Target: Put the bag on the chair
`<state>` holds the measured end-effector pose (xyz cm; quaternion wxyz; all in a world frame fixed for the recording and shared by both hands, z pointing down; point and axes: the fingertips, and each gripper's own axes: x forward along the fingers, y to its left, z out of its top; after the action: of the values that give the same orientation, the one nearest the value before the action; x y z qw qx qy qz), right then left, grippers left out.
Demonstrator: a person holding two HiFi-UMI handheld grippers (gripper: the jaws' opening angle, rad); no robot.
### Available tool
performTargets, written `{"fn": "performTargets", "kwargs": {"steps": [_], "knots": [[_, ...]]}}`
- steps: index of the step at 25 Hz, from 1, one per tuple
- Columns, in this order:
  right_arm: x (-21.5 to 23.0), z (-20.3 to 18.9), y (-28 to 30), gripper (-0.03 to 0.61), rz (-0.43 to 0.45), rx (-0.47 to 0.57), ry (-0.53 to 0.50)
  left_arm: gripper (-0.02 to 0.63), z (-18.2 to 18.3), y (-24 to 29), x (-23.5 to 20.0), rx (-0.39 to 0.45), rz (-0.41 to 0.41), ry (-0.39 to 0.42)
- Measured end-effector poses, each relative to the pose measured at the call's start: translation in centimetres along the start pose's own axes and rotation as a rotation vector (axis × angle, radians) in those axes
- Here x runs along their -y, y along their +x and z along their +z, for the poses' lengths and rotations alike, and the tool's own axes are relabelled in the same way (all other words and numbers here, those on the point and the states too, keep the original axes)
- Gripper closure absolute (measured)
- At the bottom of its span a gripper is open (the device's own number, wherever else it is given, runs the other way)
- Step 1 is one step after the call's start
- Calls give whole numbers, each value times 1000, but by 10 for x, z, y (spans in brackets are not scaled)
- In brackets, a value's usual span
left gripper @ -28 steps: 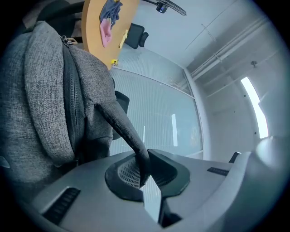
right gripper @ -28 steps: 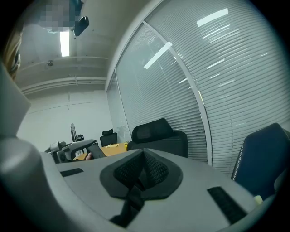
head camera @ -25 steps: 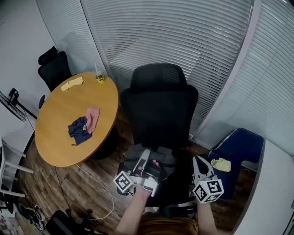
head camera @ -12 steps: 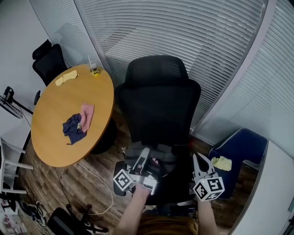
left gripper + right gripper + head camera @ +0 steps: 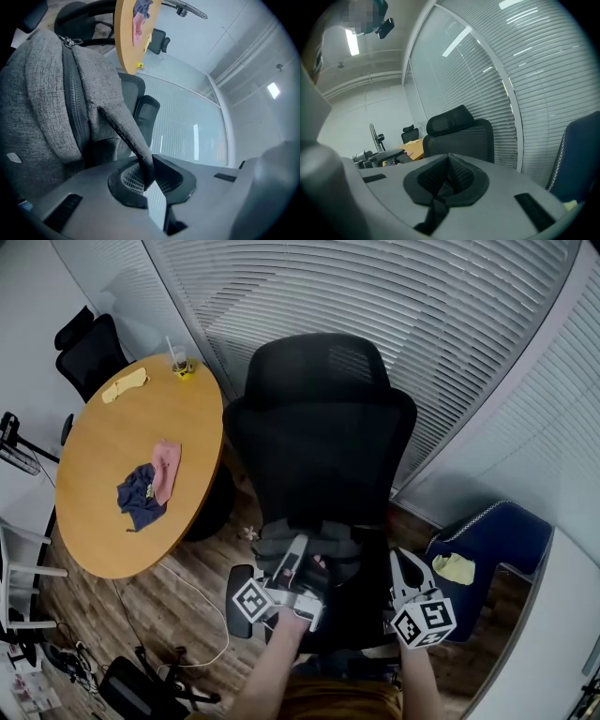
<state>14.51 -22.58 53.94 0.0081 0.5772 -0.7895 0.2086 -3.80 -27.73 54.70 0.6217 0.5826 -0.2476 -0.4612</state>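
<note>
Your grey woven bag, zip running up its side, slumped low over the seat of the black high-backed office chair, one grey strap drawn taut, pinched in your left tool

The left gripper has its jaws pinched together on a grey strap. The strap runs up and left from the fingers to the grey fabric bag, whose zipper lies left of them. Beyond the fingertips stand a black chair and a round wooden table carrying a pink cloth.
</note>
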Motion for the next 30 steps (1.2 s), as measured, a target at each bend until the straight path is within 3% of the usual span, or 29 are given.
{"fn": "performTargets", "kwargs": {"steps": [15, 21, 30], "knots": [[28, -15, 30, 568, -27, -58, 23, 580, 3, 40, -19, -39, 5, 42], [32, -22, 42, 568, -19, -90, 29, 576, 10, 49, -25, -14, 26, 90], [37, -29, 58, 568, 3, -91, 47, 575, 17, 72, -37, -8, 31, 93]]}}
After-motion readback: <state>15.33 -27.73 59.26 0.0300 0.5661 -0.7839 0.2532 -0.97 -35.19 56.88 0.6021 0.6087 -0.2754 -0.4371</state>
